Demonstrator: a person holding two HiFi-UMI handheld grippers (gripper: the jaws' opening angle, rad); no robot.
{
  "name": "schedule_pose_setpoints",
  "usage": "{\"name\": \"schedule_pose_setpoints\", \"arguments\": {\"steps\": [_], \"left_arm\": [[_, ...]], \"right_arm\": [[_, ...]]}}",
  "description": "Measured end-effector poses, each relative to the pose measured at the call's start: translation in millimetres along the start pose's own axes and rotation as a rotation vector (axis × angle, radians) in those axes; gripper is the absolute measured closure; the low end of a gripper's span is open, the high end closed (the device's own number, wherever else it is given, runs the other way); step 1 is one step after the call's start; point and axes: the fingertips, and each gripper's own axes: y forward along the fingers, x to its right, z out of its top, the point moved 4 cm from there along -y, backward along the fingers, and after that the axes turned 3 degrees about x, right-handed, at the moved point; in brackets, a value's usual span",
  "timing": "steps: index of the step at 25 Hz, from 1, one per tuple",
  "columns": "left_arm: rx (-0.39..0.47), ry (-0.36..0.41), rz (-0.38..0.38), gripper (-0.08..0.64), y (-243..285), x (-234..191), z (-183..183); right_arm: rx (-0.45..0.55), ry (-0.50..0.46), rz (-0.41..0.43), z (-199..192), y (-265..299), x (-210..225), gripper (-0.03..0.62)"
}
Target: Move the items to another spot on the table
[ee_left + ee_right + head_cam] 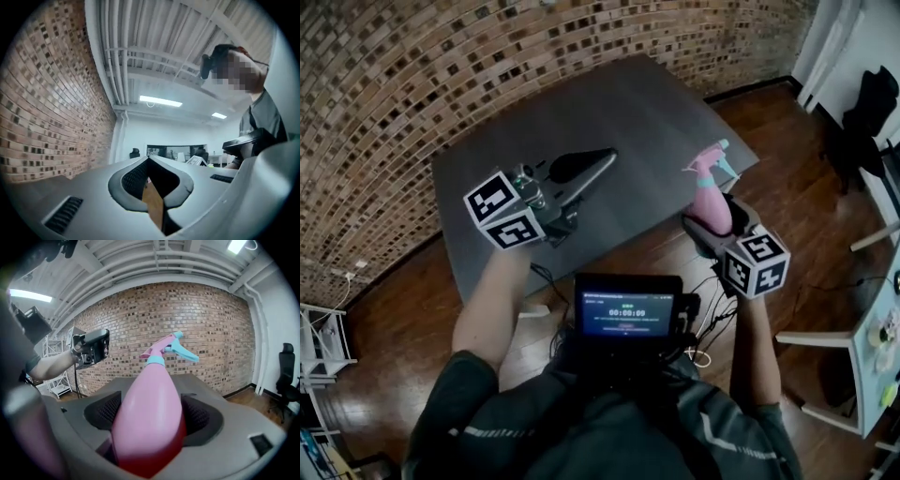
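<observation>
A pink spray bottle with a cyan trigger head stands upright in my right gripper, over the table's near right edge. In the right gripper view the bottle fills the space between the jaws and both pads press its sides; my right gripper is shut on it. My left gripper hovers over the dark grey table at centre left, its jaws closed to a point with nothing in them. In the left gripper view my left gripper is tilted up at the ceiling, its tips touching.
A brick wall runs behind the table. A small screen hangs at the person's chest. A white shelf stands at the left, white furniture at the right, and a black office chair stands on the wooden floor.
</observation>
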Motion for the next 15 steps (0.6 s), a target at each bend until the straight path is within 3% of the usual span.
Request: {"name": "schedule_pose_setpoints", "arguments": {"steps": [4,9,12,15], "left_arm": [[0.053,-0.082,-0.188,0.568,16,9,-2],[-0.007,-0.116,-0.465,0.568,50,35,-13],[-0.033,-0.124,-0.562,0.568,77,37,-35],[-0.038,-0.135,-0.598,0.568,95,28,-49]], "right_arm": [[0.018,0.01,-0.052,-8,-23,21,0.183],[0.034,0.027,-0.084,-2,-44,43,0.183],[0.04,0.039,-0.102,-14,-48,72,0.183],[0.03,0.049,-0.13,-20,-51,92,0.183]]}}
